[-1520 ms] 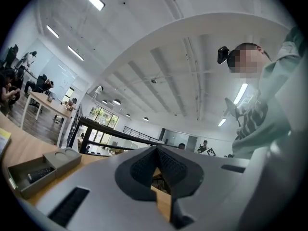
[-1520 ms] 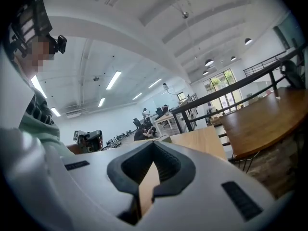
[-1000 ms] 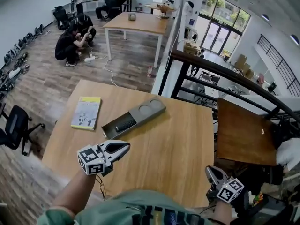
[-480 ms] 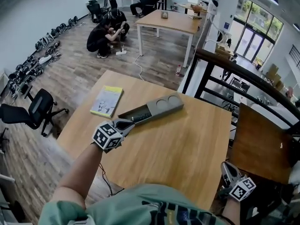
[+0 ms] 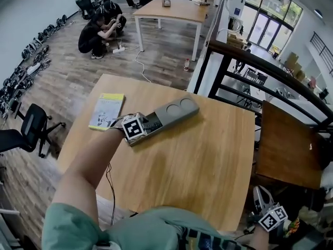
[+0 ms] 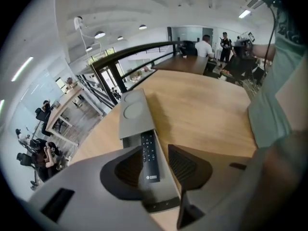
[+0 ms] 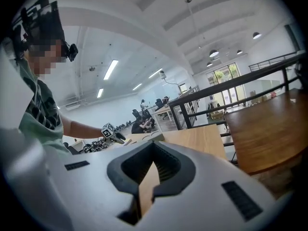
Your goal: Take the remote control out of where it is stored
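A black remote control (image 6: 148, 158) lies in the open slot of a long grey storage case (image 5: 174, 111) on the wooden table (image 5: 197, 165). My left gripper (image 5: 139, 126) points down over that slot. In the left gripper view its jaws (image 6: 156, 170) have just been opening and straddle the remote's near end, with the pads not pressing on it. The case's closed end with two round recesses (image 6: 134, 112) stretches away beyond. My right gripper (image 5: 260, 196) hangs off the table's near right corner, shut and empty (image 7: 153, 177). The left gripper (image 7: 111, 134) shows far off in the right gripper view.
A yellow booklet (image 5: 106, 111) lies left of the case. A black railing (image 5: 250, 61) runs behind the table, with a darker wooden table (image 5: 289, 147) at the right. An office chair (image 5: 31, 132) stands on the floor at left; people crouch (image 5: 96, 33) further back.
My left gripper has travelled forward and down from the table's near side to the case's open slot, and its jaws have opened around the remote. The right gripper shifted slightly lower right.
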